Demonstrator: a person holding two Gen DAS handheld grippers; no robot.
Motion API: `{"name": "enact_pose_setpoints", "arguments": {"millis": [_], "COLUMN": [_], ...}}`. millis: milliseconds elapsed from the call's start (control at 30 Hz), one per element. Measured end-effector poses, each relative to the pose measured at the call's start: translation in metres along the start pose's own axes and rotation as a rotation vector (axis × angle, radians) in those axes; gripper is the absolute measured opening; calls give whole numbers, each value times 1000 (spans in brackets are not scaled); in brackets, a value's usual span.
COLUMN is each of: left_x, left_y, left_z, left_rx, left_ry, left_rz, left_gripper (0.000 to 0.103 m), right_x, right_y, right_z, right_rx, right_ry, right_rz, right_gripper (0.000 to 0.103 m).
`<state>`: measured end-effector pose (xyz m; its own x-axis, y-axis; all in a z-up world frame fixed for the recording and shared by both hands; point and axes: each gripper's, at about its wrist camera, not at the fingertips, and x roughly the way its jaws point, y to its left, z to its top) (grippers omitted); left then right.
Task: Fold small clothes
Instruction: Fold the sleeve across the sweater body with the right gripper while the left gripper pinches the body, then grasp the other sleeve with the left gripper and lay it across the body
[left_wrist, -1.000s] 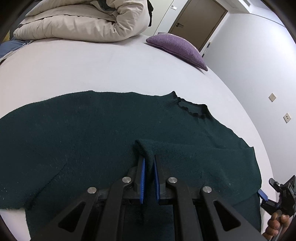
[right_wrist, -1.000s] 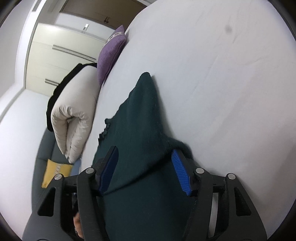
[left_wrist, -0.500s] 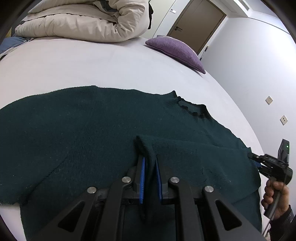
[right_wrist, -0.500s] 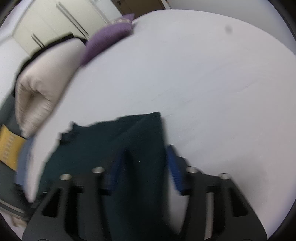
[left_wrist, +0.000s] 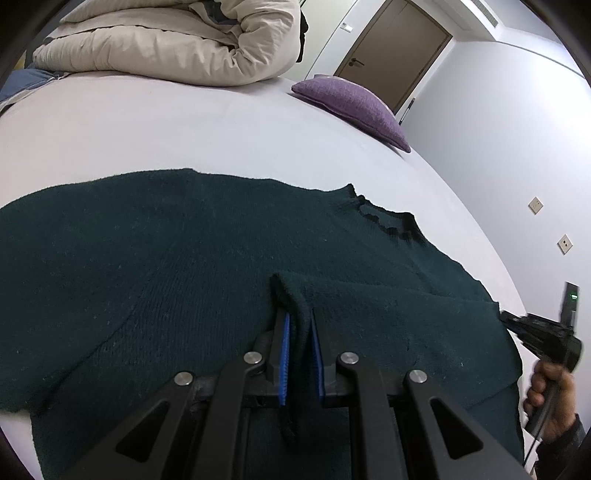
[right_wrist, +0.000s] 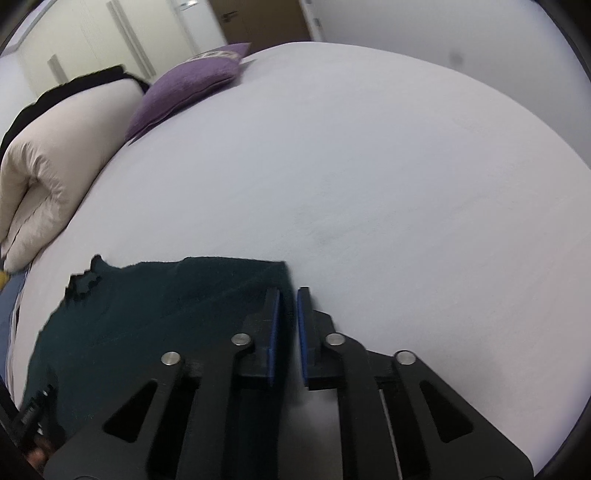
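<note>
Bed (right_wrist: 369, 166); sweater (left_wrist: 147, 258) hem cut off

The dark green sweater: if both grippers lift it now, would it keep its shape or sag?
Likely sag. The dark green sweater is a soft knit lying limp on the bed, and it bunches into a ridge where the left gripper pinches it. The right gripper has just been closing at its corner edge; the unsupported middle would probably droop between them.
</note>
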<state>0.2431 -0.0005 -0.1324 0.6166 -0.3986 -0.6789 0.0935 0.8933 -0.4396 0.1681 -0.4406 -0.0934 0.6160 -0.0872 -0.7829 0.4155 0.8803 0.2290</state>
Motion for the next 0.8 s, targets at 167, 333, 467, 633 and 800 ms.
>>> {"name": "enact_pose_setpoints", "arguments": {"millis": [167,333,467,633,800], "left_x": [1,-2,-35,-103,-184], "left_y": [0,2,2,34,124], "left_z": [-1,4,11,15,-12], "left_rx": [-5,-25,-40,-103,-268], "left_ry": [-5,11,-54,-154,-244], "left_rz": [-8,-45,-9,-27,81], "left_gripper": [15,30,92,98,98], "right_x": [-50,-17,-35,-91,-124], "right_y": [23,29,30,49,84], "right_z": [-35,-65,-54,-58,-88], "right_rx": [-38,-109,-52,-52,-93], "right_ry": [-67,14,15,-101,-82], "right_rz": [88,76,79,140,245], "right_gripper": [15,22,25,42,51]}}
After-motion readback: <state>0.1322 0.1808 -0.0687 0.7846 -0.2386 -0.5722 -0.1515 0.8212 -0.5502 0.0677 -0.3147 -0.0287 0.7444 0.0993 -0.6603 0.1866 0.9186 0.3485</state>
